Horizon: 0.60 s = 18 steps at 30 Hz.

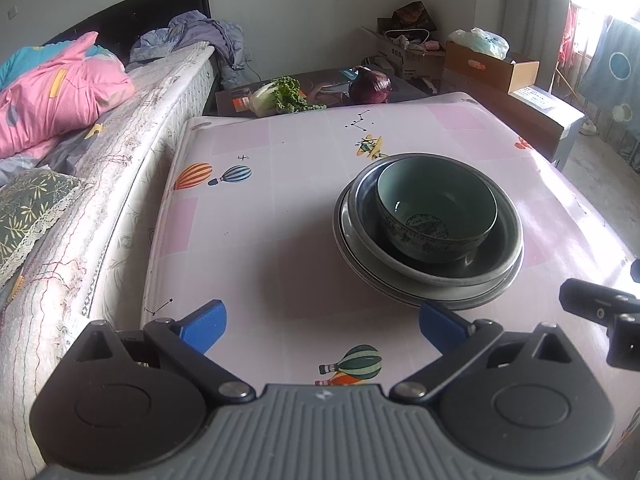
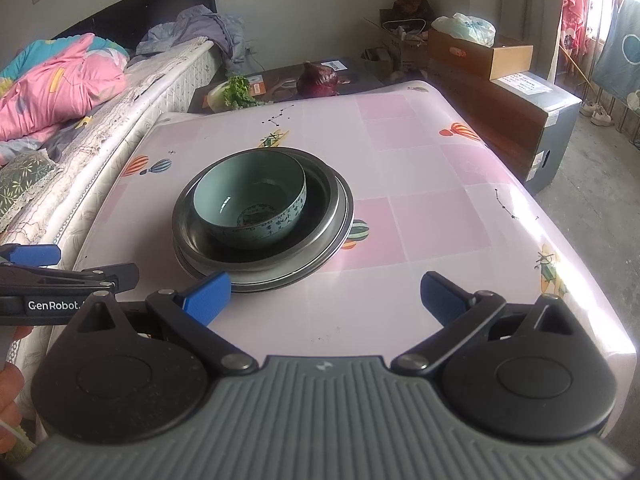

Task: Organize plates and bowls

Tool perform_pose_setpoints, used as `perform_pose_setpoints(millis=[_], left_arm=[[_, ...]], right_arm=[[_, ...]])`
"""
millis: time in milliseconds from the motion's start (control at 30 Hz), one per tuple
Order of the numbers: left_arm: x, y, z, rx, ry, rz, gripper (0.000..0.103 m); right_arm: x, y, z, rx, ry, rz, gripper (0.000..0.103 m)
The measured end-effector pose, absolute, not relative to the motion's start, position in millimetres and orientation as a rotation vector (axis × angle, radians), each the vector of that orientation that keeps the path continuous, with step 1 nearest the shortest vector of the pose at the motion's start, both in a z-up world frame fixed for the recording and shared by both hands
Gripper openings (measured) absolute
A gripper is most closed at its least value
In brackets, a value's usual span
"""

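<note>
Both jaws stand wide apart and empty: the left gripper point(image 1: 322, 330) near the table's point(image 1: 248, 208) bed-side edge, the right gripper point(image 2: 325, 298) beside it. Between and ahead of them, mid-table, a celadon ceramic bowl point(image 2: 250, 200) sits inside stacked steel plates point(image 2: 340, 216). It looks glazed, slippery and breakable; pinching its rim seems safest.

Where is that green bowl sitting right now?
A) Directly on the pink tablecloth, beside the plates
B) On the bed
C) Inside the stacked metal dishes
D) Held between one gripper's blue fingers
C: the green bowl rests inside the stacked metal dishes on the table, while the left gripper and right gripper both stand open and empty in front of it.
</note>
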<state>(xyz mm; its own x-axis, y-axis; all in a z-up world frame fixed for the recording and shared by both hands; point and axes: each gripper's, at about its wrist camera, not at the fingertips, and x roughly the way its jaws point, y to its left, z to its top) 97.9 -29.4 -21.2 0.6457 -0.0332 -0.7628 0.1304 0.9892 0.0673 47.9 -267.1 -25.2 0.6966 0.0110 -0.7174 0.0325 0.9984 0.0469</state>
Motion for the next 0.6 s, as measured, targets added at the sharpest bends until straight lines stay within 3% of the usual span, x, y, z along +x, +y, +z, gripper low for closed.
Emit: perform_pose_setpoints(millis=[600], left_arm=[[100.5,-30.9,-24.8,0.121,0.888,-0.100,0.103]], right_arm=[[50.9,-265.9,-29.0,0.055,0.813,0.003,0.102]])
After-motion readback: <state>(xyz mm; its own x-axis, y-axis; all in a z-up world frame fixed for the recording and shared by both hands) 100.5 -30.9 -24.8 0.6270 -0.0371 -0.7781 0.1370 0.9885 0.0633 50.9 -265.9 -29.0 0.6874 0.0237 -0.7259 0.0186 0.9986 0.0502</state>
